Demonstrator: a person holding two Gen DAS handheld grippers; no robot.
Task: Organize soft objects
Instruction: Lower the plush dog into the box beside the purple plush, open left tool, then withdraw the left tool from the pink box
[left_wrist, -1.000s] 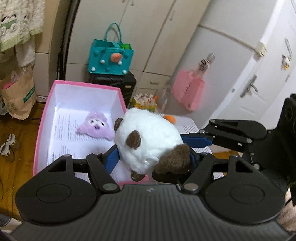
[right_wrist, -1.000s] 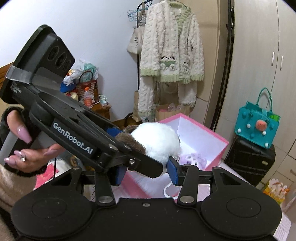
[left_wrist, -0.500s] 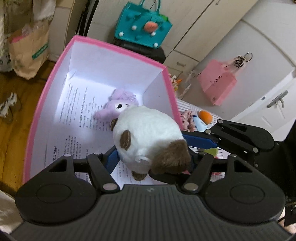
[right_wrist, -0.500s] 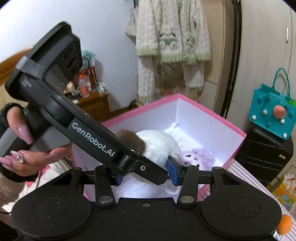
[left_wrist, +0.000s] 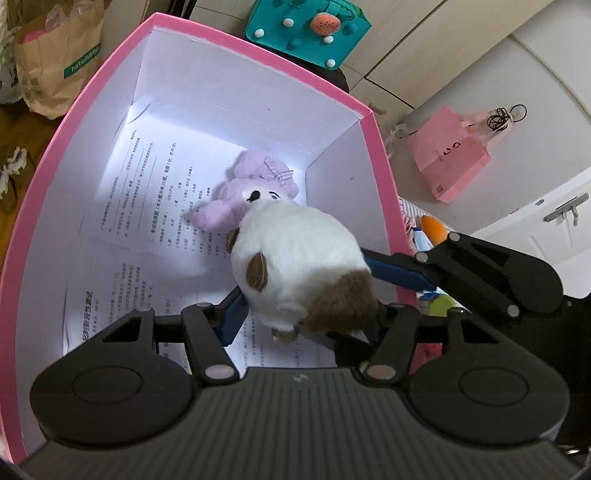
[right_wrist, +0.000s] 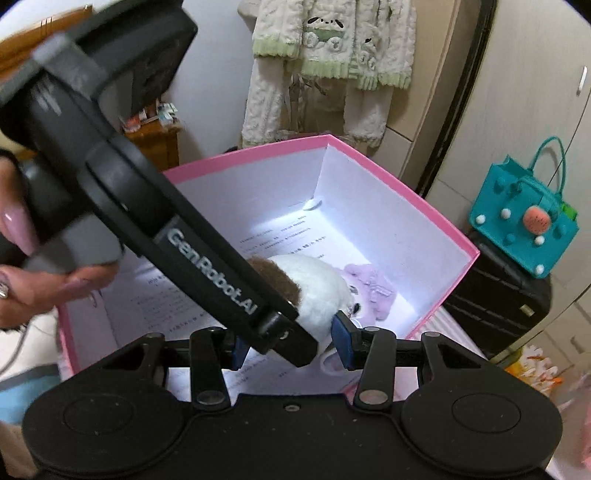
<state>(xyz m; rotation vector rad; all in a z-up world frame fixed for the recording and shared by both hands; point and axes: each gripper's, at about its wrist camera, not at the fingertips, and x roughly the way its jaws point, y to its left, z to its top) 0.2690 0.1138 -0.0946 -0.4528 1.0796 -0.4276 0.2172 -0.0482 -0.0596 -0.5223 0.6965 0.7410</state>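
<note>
While the white and brown plush toy (left_wrist: 299, 258) hung inside the pink box (left_wrist: 384, 206), above its paper-lined floor, both tools gripped it. Left gripper (left_wrist: 301, 314): blue-padded jaws closing, pressed on the toy's flanks. Right gripper (right_wrist: 290, 338): jaws narrowly parted; its blue finger (left_wrist: 399, 275) reached in from the right of the left wrist view and lay against the toy's side, so it too clamped the toy. Purple plush toy (left_wrist: 247, 199): lying on the printed sheets (left_wrist: 147, 221) near the box's far corner, just behind the held toy and touching or nearly touching it. Person's hand (right_wrist: 33, 280): wrapped round the left tool's handle. Surroundings: teal bag (right_wrist: 524, 229), pink bag (left_wrist: 450, 162), cream cardigan (right_wrist: 325, 44) hanging.
</note>
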